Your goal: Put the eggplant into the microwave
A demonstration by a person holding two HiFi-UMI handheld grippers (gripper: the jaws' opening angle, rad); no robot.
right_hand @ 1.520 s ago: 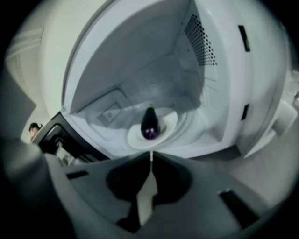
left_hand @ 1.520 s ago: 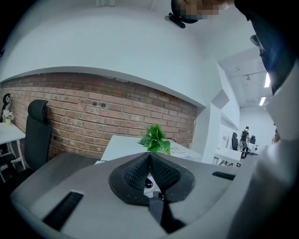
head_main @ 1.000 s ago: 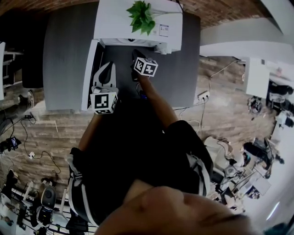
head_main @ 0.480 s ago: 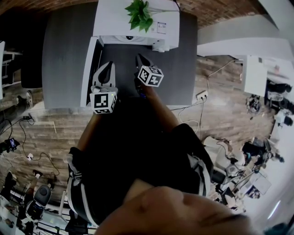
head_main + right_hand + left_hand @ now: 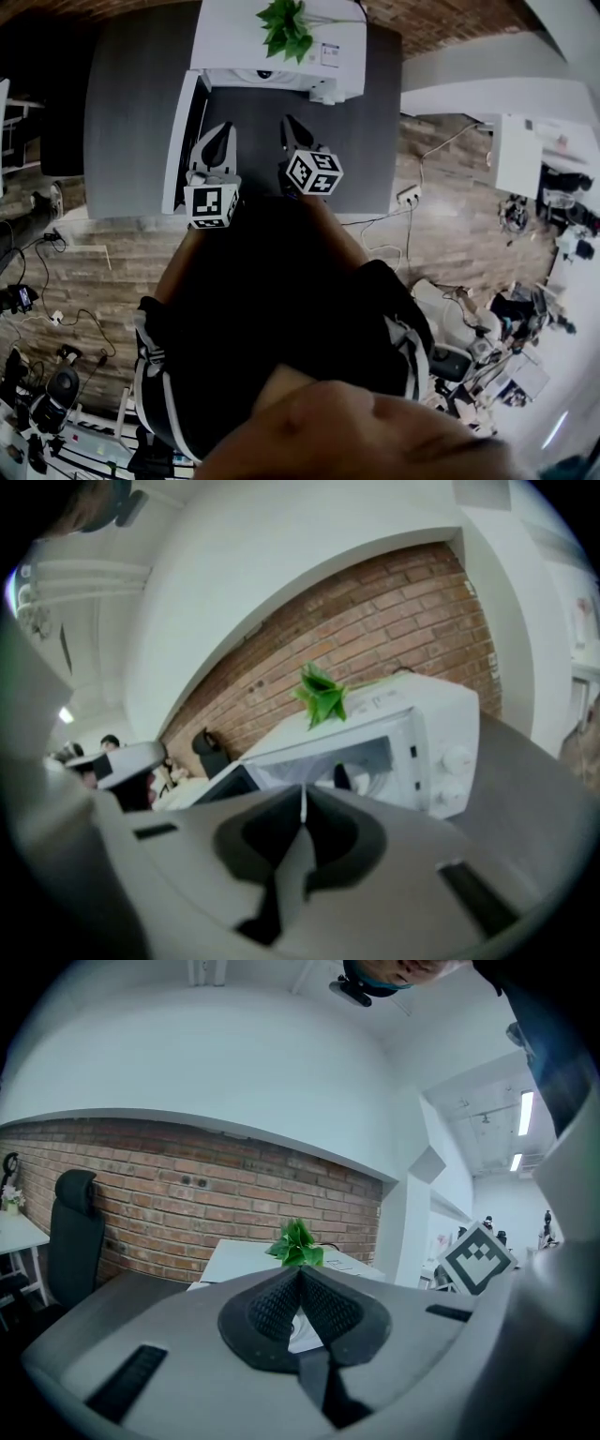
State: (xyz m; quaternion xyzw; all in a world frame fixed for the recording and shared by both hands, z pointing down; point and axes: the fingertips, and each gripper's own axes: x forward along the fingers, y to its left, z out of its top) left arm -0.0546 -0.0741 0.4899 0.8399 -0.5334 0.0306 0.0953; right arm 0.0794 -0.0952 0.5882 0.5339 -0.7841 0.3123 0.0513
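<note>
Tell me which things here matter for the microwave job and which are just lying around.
Job: microwave, its open door, dark shape inside (possibly the eggplant), left tongs, right tongs, both shut.
Lying about: plant, office chair, power strip.

a red brick wall (image 5: 187,1194) runs behind a dark grey table (image 5: 131,112), with a black office chair (image 5: 75,1232) at the table's far left. the floor (image 5: 450,234) is wood-look plank, and what may be a white desk (image 5: 520,155) stands on it to the right. long ceiling lights (image 5: 525,1115) glow in a white-walled space further off.
</note>
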